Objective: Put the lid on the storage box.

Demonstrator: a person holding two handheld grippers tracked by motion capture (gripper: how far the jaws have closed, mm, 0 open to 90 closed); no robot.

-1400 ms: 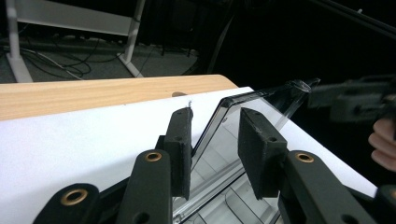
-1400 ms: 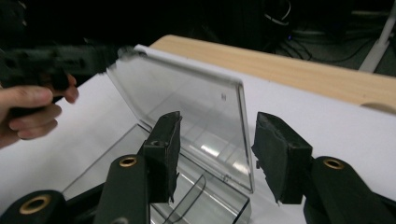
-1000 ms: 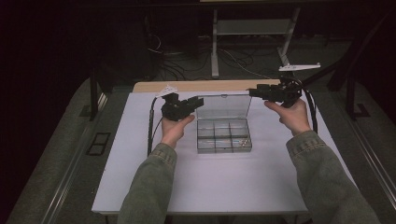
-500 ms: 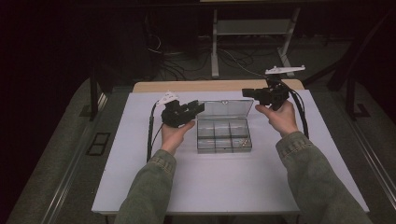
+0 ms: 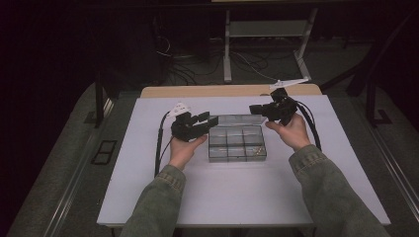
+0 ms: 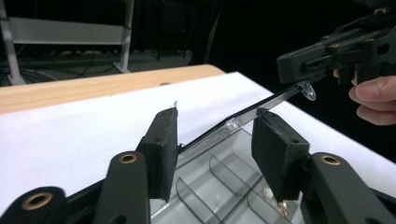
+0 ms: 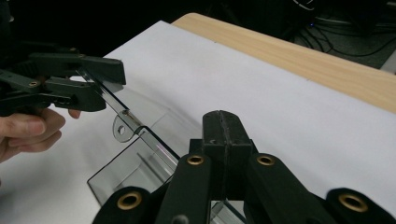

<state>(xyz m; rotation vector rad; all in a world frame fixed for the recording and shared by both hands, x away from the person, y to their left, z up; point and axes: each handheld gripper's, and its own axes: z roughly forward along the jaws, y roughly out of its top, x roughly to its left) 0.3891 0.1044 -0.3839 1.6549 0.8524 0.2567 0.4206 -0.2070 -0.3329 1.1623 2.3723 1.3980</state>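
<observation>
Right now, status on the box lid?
Left gripper just opening, lid between jaws. Right gripper shut at lid edge. Compartment box open, nothing blocking.

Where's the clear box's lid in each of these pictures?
High view: lid stands up at the box's far side, centre.
Left gripper view: its edge slants from between the fingers up to the right.
Right gripper view: its edge slants from upper left down to centre.
Shared landmark: the wooden strip.

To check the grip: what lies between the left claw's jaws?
The lid of the box, seen in the left gripper view; the left claw has just been opening its jaws.
</observation>
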